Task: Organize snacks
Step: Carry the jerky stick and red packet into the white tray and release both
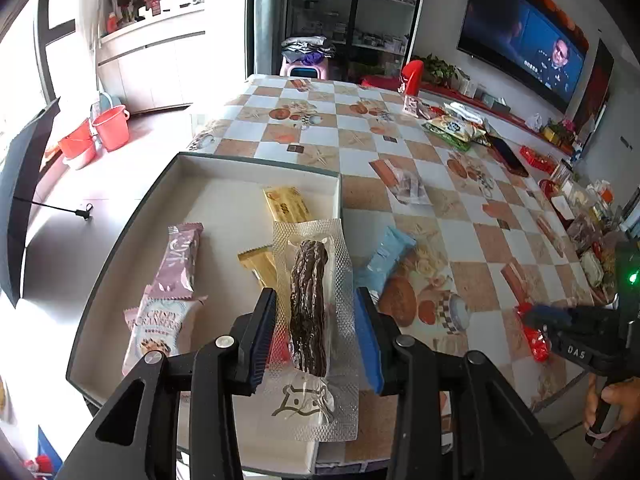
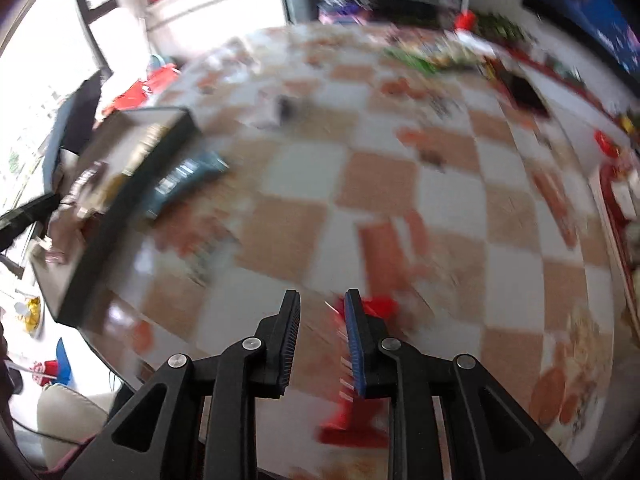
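The left gripper holds a clear-wrapped dark sausage lengthwise between narrowly parted jaws, hanging over the box where other snacks lie, presumably to be dropped in. The right gripper looks shut; a red wrapper sits at its blue pad, but blur hides whether it is pinched.
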